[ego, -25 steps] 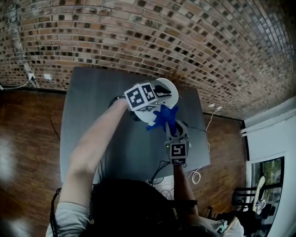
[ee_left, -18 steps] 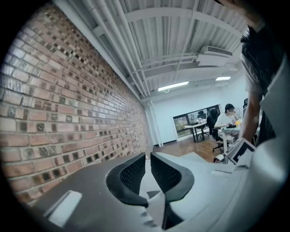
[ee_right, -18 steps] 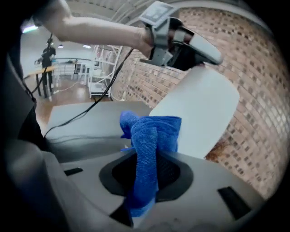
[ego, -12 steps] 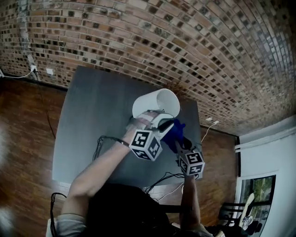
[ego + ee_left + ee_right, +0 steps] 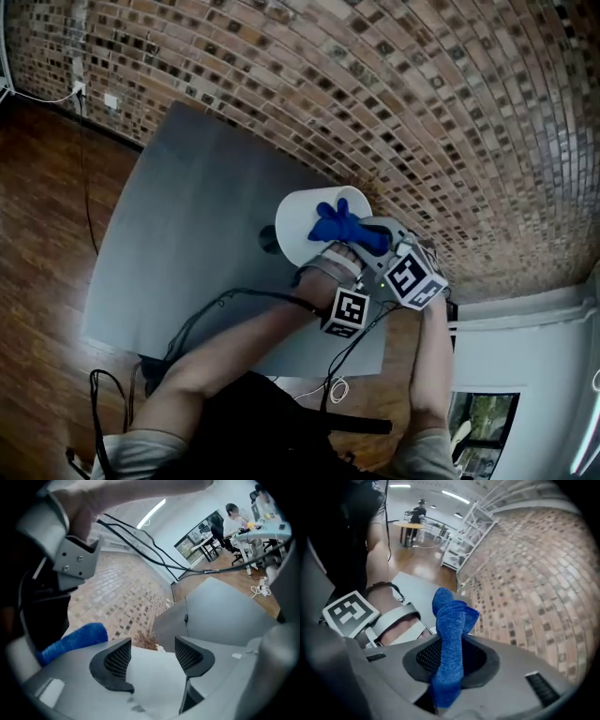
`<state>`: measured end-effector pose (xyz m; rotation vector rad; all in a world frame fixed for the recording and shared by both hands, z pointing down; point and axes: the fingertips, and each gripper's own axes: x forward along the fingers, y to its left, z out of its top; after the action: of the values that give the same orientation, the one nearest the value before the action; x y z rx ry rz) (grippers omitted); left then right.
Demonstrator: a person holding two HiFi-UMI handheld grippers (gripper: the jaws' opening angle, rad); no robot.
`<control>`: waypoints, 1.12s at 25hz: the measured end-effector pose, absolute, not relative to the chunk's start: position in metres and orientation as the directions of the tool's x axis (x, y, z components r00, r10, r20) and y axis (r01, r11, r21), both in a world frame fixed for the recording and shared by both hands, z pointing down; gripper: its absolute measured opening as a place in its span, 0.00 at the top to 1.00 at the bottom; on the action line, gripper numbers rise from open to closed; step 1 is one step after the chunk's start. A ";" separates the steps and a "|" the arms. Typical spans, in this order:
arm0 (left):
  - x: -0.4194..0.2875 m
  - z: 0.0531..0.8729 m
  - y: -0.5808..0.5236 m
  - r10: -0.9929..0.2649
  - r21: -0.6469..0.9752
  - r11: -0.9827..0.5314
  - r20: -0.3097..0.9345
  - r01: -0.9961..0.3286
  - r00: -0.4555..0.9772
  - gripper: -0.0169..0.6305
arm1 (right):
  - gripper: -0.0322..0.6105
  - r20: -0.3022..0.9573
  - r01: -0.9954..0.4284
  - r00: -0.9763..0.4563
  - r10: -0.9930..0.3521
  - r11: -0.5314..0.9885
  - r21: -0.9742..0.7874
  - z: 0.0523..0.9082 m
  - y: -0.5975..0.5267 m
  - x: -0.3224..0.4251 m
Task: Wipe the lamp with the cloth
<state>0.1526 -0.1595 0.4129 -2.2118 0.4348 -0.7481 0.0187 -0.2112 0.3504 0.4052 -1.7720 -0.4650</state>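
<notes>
Clenching cloth [image 5: 451,620], right tongs [image 5: 450,660] seemingly touch lamp [image 5: 300,230]; left tongs [image 5: 152,656] just opened, empty.

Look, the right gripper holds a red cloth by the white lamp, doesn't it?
Not quite: the cloth is blue, not red. The right gripper view shows this, with the cloth pinched in the right gripper. The rest is right: in the head view it is by the white lamp.
</notes>
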 end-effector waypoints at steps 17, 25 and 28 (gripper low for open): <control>0.149 0.413 -0.169 -0.540 -0.763 -0.636 0.331 -0.118 0.774 0.55 | 0.81 0.602 -0.168 0.048 -0.797 0.588 0.791 0.308 -0.351 0.094; 0.146 0.415 -0.165 -0.527 -0.763 -0.635 0.315 -0.120 0.789 0.54 | 0.81 0.845 -0.325 0.062 -0.532 0.789 0.521 0.369 -0.258 0.148; 0.146 0.416 -0.166 -0.530 -0.776 -0.621 0.312 -0.111 0.788 0.54 | 0.81 0.919 -0.427 -0.113 -0.378 0.854 0.299 0.367 -0.218 0.131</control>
<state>0.1456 -0.1660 0.4158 -2.1827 0.4734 -0.6768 0.1306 -0.2178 0.3671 0.6234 -1.7225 0.0462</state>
